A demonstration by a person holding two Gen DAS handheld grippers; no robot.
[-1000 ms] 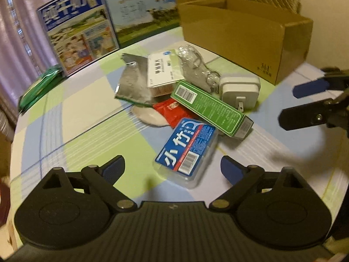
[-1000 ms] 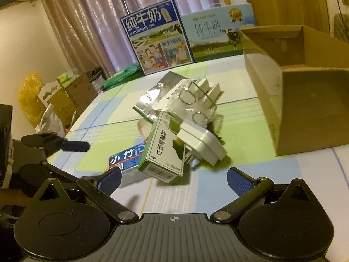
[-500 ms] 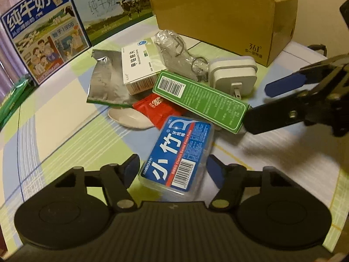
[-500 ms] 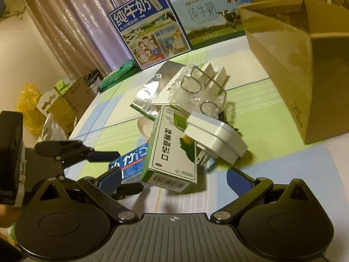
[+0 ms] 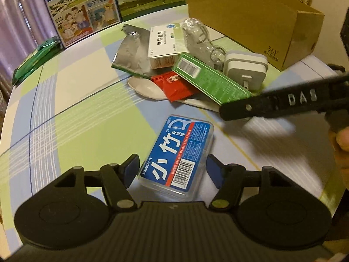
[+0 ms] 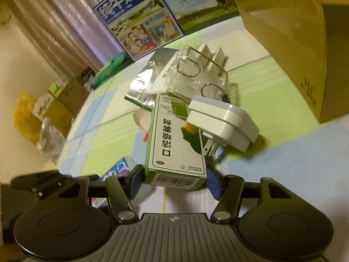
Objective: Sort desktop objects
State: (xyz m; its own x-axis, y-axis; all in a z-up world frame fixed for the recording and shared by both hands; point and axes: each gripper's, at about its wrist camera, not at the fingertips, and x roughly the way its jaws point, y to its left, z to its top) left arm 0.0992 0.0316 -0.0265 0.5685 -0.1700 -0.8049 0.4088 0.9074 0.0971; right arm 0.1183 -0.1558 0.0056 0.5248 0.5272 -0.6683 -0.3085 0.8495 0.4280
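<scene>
A blue floss-pick box (image 5: 176, 150) lies flat on the checked tablecloth, and my left gripper (image 5: 173, 168) is shut on its near end, one pad on each long side. A green medicine box (image 6: 174, 144) leans out of the pile, its barcode end held in my shut right gripper (image 6: 173, 179). In the left wrist view the same green box (image 5: 209, 80) runs to the right gripper's black finger (image 5: 272, 104). A white plug charger (image 6: 224, 124) rests against the green box's far right side.
The pile holds a red sachet (image 5: 174, 83), a white spoon (image 5: 146, 87), a foil pouch (image 5: 130, 54), a white medicine box (image 5: 165, 43) and a clear bag of rings (image 5: 200, 39). An open cardboard box (image 5: 250, 21) stands back right. Milk cartons (image 5: 82, 8) line the back.
Both grippers moved forward and narrowed. The left one came around the blue floss-pick box; the right one, wide open until half a second ago, shut on the green box's end.
</scene>
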